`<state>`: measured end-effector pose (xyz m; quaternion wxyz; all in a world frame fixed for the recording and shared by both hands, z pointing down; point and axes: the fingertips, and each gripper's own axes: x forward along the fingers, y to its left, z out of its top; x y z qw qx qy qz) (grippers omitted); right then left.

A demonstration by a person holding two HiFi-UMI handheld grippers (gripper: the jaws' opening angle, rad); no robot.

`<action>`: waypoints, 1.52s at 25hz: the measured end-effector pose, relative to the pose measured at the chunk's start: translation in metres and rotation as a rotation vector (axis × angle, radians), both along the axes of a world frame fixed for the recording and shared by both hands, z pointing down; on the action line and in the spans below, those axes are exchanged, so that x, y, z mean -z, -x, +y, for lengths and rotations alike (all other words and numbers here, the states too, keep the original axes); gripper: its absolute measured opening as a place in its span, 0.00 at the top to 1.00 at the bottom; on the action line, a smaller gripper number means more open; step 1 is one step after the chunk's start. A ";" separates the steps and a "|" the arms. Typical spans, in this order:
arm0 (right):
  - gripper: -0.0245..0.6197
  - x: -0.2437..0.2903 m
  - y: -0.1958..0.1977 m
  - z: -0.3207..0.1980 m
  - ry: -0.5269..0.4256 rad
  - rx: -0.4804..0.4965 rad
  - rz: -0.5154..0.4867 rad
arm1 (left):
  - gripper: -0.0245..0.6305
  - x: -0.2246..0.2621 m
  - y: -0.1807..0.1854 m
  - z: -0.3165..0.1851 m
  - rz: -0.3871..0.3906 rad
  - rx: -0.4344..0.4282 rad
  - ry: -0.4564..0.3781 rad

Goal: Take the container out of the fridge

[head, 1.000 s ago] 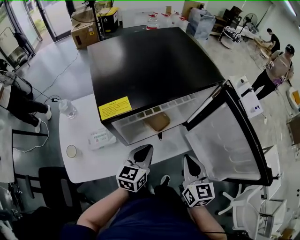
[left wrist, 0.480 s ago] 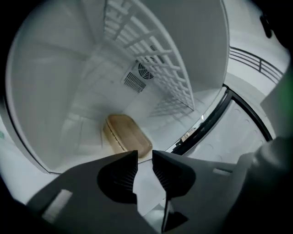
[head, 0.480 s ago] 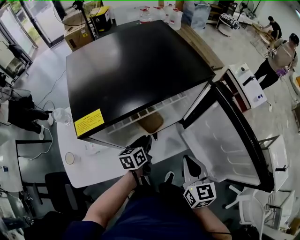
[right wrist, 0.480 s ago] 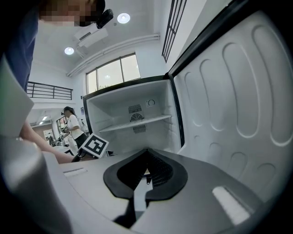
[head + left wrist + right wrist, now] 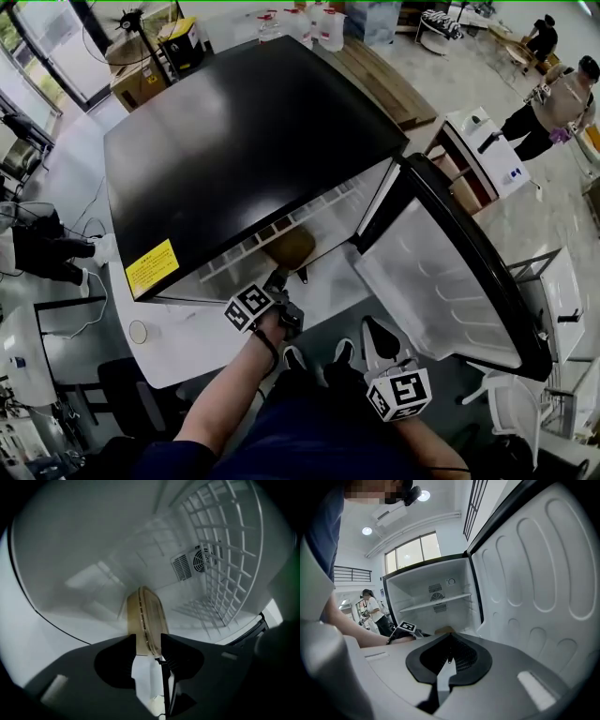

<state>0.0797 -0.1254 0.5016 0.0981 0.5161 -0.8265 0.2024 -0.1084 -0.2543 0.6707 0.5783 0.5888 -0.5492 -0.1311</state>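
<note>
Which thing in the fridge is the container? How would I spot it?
Find the big black fridge with its door swung open. Inside, on its white floor near the front, lies the container. It is flat and tan, the only thing in there.

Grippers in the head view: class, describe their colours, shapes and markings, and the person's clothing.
The left gripper and right gripper have grey bodies tapering to black jaws; each carries a white cube with black square markers. The person wears a dark blue top. The left jaws have just been opening, the tan container between them.
</note>
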 end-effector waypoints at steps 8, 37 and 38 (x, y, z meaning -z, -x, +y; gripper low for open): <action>0.95 -0.001 -0.007 0.004 0.006 -0.016 -0.015 | 0.75 -0.011 0.008 -0.015 0.088 0.084 0.002; 0.95 -0.004 0.008 0.021 -0.001 0.014 -0.009 | 0.88 0.014 -0.005 0.023 0.105 -0.017 -0.046; 0.95 -0.003 0.009 0.021 -0.002 0.018 -0.010 | 0.88 0.016 -0.007 0.026 0.103 -0.026 -0.045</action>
